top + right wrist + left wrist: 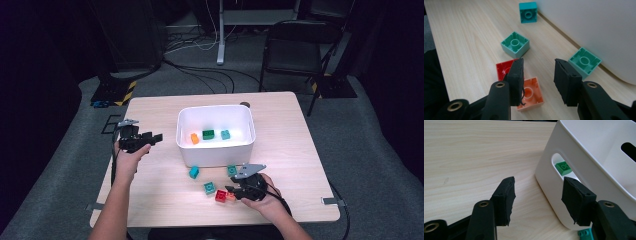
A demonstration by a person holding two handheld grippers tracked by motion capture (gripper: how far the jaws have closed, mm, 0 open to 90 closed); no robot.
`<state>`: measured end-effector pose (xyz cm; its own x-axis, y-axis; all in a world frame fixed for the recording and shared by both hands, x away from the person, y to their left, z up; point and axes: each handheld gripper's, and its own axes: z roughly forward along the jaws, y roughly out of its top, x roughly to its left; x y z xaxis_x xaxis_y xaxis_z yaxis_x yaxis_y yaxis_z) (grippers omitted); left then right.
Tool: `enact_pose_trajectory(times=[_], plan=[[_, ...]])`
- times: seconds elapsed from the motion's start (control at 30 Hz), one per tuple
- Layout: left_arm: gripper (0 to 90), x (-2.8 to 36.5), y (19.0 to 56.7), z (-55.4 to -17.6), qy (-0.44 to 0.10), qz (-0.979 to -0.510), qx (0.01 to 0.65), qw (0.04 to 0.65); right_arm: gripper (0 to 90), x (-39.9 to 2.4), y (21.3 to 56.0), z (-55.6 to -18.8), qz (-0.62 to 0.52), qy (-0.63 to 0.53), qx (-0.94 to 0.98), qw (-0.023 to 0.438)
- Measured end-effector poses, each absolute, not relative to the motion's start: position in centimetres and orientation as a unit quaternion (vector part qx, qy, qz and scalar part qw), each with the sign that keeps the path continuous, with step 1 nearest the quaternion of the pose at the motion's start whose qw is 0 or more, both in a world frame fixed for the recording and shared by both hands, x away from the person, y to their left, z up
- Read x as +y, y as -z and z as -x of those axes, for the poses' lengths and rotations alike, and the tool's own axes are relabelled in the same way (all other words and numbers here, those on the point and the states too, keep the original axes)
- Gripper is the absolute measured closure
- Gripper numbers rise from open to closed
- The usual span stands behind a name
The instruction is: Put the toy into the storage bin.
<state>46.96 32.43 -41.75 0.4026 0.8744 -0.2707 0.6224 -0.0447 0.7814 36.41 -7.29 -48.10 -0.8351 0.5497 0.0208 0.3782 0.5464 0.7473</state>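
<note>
1. My right gripper (231, 190) is low over the near side of the table (150, 195), right of centre. Jaws part-open, nothing clamped; no pad pressing on a brick yet.
2. In the right gripper view a salmon-orange brick (531, 93) lies open side up on the wood, just under the gap and partly behind my left-hand pad. From the high view it's a small orange bit (231, 196) at the gripper tip.
3. Red brick (504, 68) sits touching the salmon one, on its far-left side in that view; also underside up. High view: red brick (220, 195) just left of the tip.
4. A mint-green brick (515, 44) lies a bit farther out, hollow side up, apart from the red one. Another mint-green one (585, 60) sits right of my right-hand pad, close to the bin wall.
5. A teal brick (528, 12) is farthest out, near the bin's foot.
6. White plastic bin (215, 155) stands mid-table. Inside: orange brick (195, 138), dark green brick (208, 134), teal-ish one (225, 134), in a row.
7. My left gripper (150, 139) hangs left of the bin, pointing at it, jaws wide, empty.
8. Left gripper view: bin's handle slot (560, 167) between the pads, green brick seen thru it.
</note>
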Motion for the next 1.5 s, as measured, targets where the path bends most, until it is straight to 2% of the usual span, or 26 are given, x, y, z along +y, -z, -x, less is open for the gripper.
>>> enact_pose_trajectory(times=[0.83,1.13,1.5], plan=[[43.5,32.1,41.8,-47.2,-0.137,-0.709,0.528,0.447,57.7,-7.2,49.6,-36.1,-0.232,-0.371,0.896,0.074],[43.5,32.1,41.8,-47.2,-0.139,-0.711,0.525,0.446,63.1,-7.7,50.1,-36.8,-0.243,-0.361,0.897,0.081],[43.5,32.0,41.8,-47.3,-0.140,-0.712,0.524,0.446,62.8,-8.0,50.2,-37.4,-0.267,-0.362,0.888,0.095]])
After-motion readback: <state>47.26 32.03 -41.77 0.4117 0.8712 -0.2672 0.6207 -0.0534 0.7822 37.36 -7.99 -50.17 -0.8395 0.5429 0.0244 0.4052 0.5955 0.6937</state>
